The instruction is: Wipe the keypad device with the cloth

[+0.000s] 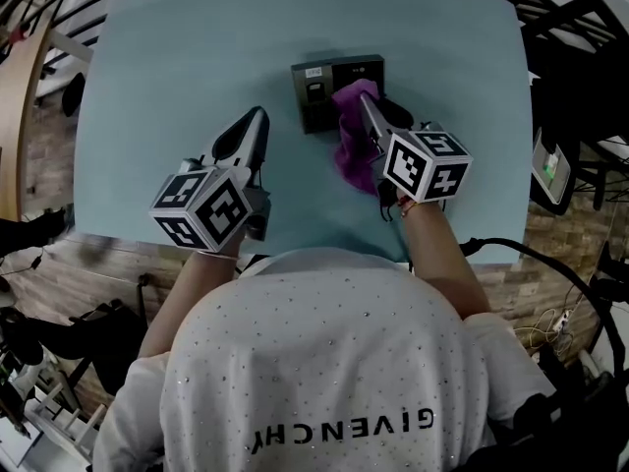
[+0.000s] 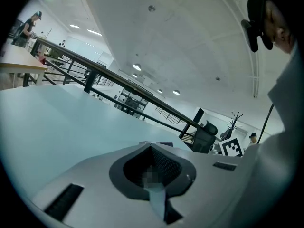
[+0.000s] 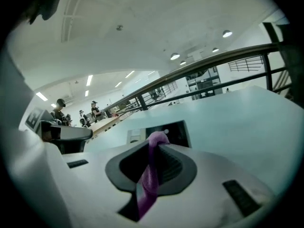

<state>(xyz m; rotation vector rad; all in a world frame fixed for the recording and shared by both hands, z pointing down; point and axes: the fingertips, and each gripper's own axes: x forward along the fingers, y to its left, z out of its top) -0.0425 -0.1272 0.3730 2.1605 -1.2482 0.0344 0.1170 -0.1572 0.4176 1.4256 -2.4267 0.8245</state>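
Right tongs (image 1: 366,101) pinching cloth (image 1: 352,155) atop keypad device (image 1: 322,79); left tongs (image 1: 257,118) closed, empty, just left.

Bright, even light from ceiling lights (image 3: 175,56); both gripper views bulge fisheye, dark-cornered, blurred near the lens.

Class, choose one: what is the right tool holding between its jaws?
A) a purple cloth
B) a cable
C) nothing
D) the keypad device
A: the right gripper view shows the right tool with its jaws shut on the purple cloth, which reaches onto the keypad device in the head view.
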